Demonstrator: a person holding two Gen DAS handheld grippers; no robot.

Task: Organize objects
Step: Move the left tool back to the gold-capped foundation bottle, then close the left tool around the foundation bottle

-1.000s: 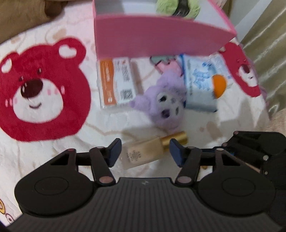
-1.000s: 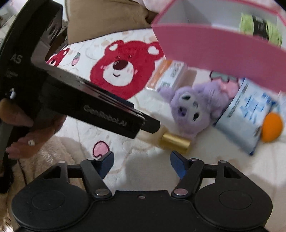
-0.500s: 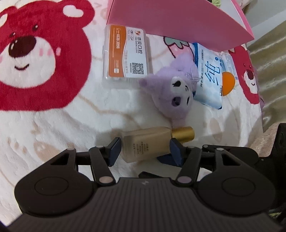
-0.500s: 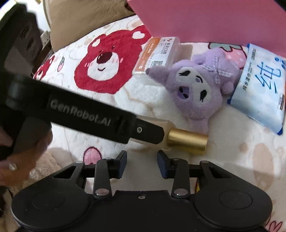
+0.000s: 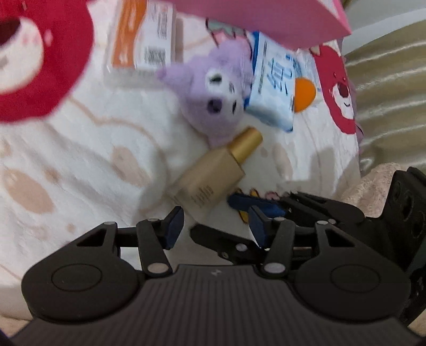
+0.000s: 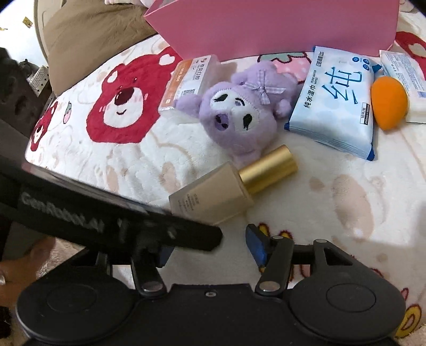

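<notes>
Everything lies on a plush white blanket (image 6: 332, 202) printed with red bear faces and pale tan blotches; three red bear faces show in the right wrist view, and a brown cushion (image 6: 87, 40) sits at the blanket's far left edge. In the left wrist view a pale, shiny striped fabric (image 5: 386, 87) hangs past the blanket's right edge. Taking the purple plush toy with a white face and a checked bow (image 6: 239, 109) as the landmark: one large pink box (image 6: 279, 24) stands behind it; one flat packet with an orange and white label (image 6: 189, 79) lies just left of it and touching its ear; one blue and white pack of wet wipes (image 6: 335, 103) lies just right of it; one orange teardrop makeup sponge (image 6: 388, 101) sits beyond the wipes, and one more white packet (image 6: 404, 77) lies past that at the frame edge. One beige rectangular foundation bottle with a gold cylindrical cap (image 6: 229, 191) lies on its side just in front of the toy, cap end touching or nearly touching the plush. The left gripper (image 5: 215, 226) has its blue-padded fingers spread apart, the bottle's base just ahead of them and not between them. The right gripper (image 6: 210, 247) also stands spread with nothing between its fingers, the bottle just ahead; the left gripper's black body crosses its left finger.
</notes>
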